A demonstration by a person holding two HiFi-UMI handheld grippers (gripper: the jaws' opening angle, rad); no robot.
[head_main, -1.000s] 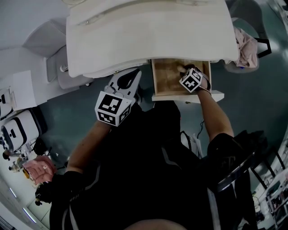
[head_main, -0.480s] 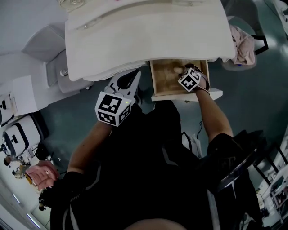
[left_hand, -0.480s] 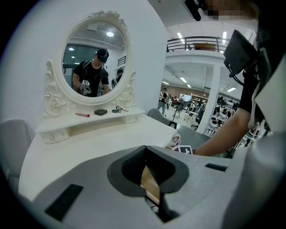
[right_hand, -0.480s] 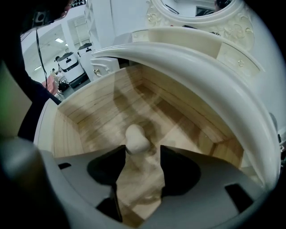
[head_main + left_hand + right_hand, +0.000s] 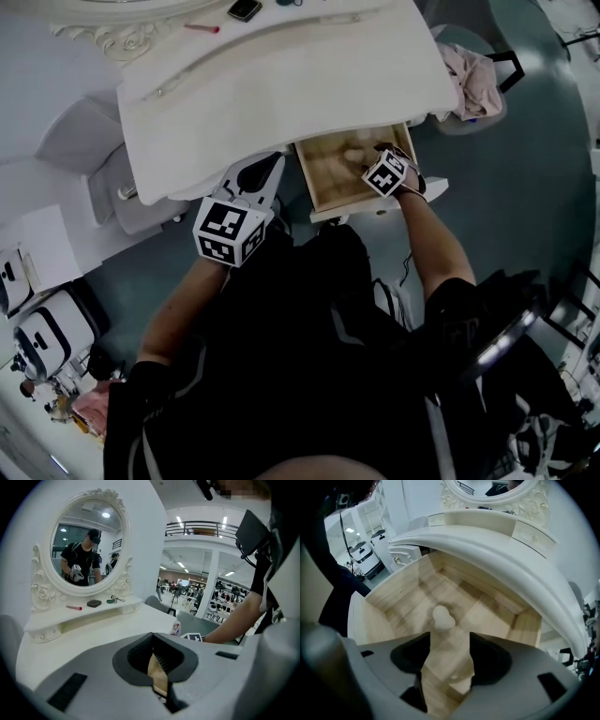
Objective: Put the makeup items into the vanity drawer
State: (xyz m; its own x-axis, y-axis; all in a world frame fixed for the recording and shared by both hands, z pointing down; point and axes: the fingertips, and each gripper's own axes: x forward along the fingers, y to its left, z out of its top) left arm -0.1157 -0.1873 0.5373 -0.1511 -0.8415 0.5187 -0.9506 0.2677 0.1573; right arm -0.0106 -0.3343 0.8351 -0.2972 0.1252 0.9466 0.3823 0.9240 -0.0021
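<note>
The curved vanity table top (image 5: 281, 84) is plain white, and the carved mirror frame (image 5: 41, 590) is the same white. Beside the mirror are a slim red stick (image 5: 73, 607), a small black box (image 5: 93, 603) and a green item (image 5: 111, 601). The open wooden drawer (image 5: 323, 180) is pale tan, with a streaked grain of lighter and darker boards. The rounded makeup sponge (image 5: 443, 617) is cream, close to the wood's tone. The left gripper (image 5: 153, 644) is matt grey with black ribbed pads. Its cube (image 5: 230, 230) bears black square markers on white. The person's clothing (image 5: 309, 356) is black, the floor (image 5: 525, 178) is dull teal, and a crumpled cloth (image 5: 473, 75) is pale pink.
</note>
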